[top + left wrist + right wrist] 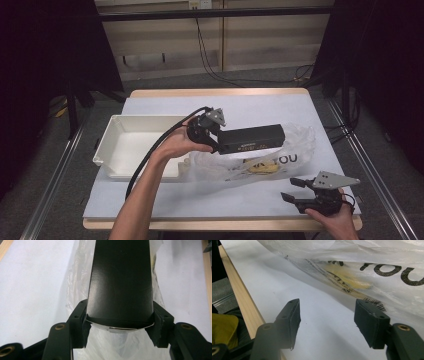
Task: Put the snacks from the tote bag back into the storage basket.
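Left hand-held gripper point(216, 142) is clamped on one end of a long black box point(251, 138), held above the clear plastic bag point(300, 150). The box's long axis runs straight out ahead of these jaws. A white tray point(107, 137) lies behind this gripper, on the side away from the box. Right hand-held gripper point(295, 190) rests low at the near edge of the desk point(165, 102), jaws apart and empty, bag just ahead of it. Judgement: the left is the nearer and controlling hand.

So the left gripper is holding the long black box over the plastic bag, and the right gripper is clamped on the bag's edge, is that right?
Not quite. The left gripper does hold the long black box over the clear plastic bag, but the right gripper is clamped on nothing. The right gripper view shows its jaws open over the white table cover, short of the bag.
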Available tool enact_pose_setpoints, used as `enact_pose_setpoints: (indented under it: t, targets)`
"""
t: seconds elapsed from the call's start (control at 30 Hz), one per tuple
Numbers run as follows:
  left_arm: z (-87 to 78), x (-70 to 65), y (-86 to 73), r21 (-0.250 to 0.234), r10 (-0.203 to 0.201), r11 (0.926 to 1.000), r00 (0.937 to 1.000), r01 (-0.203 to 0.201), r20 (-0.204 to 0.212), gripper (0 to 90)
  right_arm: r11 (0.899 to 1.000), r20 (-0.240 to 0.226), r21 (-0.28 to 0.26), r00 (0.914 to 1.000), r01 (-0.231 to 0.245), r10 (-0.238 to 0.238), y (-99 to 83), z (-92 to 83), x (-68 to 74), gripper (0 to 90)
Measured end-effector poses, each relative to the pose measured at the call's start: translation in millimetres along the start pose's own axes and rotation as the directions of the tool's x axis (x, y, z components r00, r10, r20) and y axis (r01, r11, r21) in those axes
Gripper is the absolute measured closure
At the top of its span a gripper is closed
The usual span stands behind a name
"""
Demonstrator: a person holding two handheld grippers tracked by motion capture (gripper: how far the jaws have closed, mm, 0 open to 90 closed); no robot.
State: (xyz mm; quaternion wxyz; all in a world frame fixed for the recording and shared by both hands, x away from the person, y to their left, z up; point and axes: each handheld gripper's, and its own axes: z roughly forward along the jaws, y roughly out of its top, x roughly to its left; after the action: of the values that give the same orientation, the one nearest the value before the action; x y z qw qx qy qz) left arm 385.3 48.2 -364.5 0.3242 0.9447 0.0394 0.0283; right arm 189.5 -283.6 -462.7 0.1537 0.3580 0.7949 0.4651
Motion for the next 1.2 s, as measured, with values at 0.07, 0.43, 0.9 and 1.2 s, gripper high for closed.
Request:
enact_pose_setpoints:
  t: [0.07, 0.43, 0.9, 1.2]
  targets:
    - [-3.1, -0.4, -2.6, -0.009, -0.003, 1.0, 0.9999, 0.003, -0.01, 43.0, 1.0, 0.0, -0.001, 1.0, -0.002, 0.002, 0.0, -0.2, 0.2, 37.1]
    - [-22.2, 3.0, -19.8, -0.042, -0.043, 0.9982, 0.999, 0.043, -0.011, 43.0, 1.0, 0.0, 0.007, 1.0, -0.008, 0.008, -0.7, 0.7, -0.7, 36.8]
    - [-50.3, 12.0, -42.2, -0.069, -0.077, 0.9948, 0.9964, 0.074, -0.035, 43.1, 1.0, 0.007, 0.003, 0.9999, -0.012, 0.012, -1.3, -1.7, -1.4, 34.7]
    - [-70.2, 12.3, -56.6, -0.072, -0.098, 0.993, 0.9934, 0.094, -0.059, 43.1, 1.0, 0.012, -0.003, 0.9998, -0.018, 0.018, -1.6, -3.2, -1.8, 33.9]
